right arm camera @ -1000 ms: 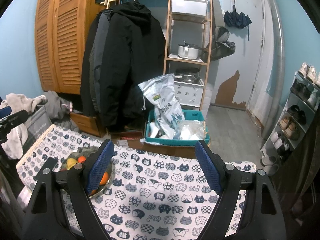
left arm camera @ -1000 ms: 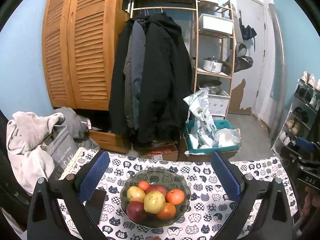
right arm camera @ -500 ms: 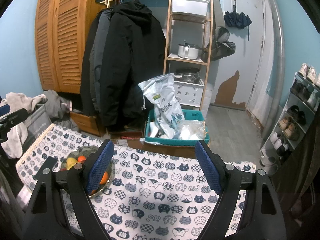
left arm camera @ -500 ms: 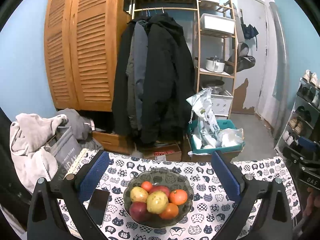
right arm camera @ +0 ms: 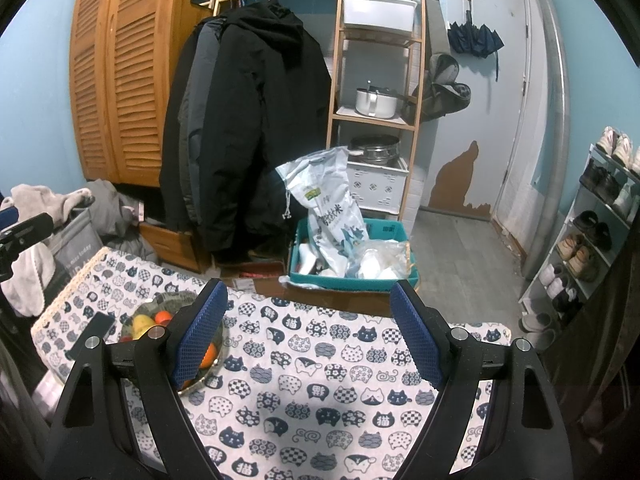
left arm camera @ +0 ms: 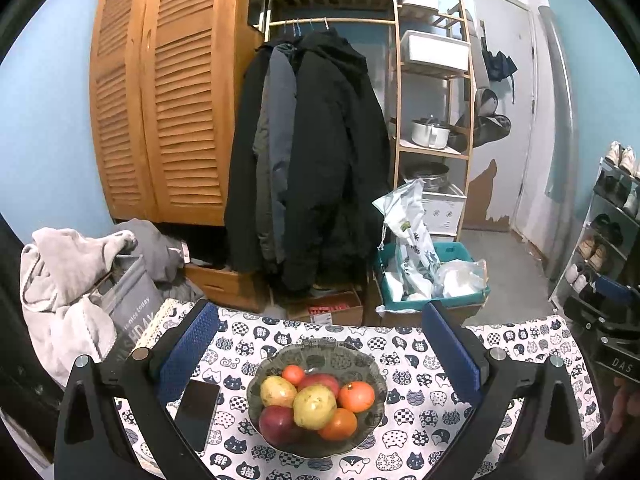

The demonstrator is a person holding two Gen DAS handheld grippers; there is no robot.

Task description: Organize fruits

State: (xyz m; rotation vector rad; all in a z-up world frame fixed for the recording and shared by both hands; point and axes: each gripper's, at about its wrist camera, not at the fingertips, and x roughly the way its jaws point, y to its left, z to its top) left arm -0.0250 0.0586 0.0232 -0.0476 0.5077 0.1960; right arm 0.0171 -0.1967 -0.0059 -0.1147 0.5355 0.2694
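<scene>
Working left to right from the glass bowl (left arm camera: 316, 400), operator: just left of it a dark phone (left arm camera: 197, 408) lies flat on the cat-print tabletop (left arm camera: 420, 344). Your left claw (left arm camera: 318, 354) hangs above the bowl with its blue pads spread wide, gripping nothing. Inside the bowl sit all the fruits you can see: a yellow one (left arm camera: 277, 391) at the left, a dark red one (left arm camera: 280, 420) in front of it, a small orange one (left arm camera: 293, 374) at the back, a red one (left arm camera: 318, 381) beside that, a big yellow one (left arm camera: 315, 407) in the middle, and two orange ones (left arm camera: 356, 396) on the right side. No loose fruit shows on the cloth around the bowl in either view.

Well right of the bowl, your right claw (right arm camera: 308, 330) hovers over bare cloth, pads apart, nothing between them.

So how far along are you? The fruits lie gathered in the bowl, which fits a tidy finish; it equally fits a pile waiting to be sorted out onto the cloth. The pictures don't settle which.

Writing: behind and left of the bowl, a grey bag (left arm camera: 132, 312) reads something like "nice today". Behind and right of it, a white sack (right arm camera: 328, 216) in the teal bin carries Chinese characters. At the far right of the left view, a black device shows "DAS".
</scene>
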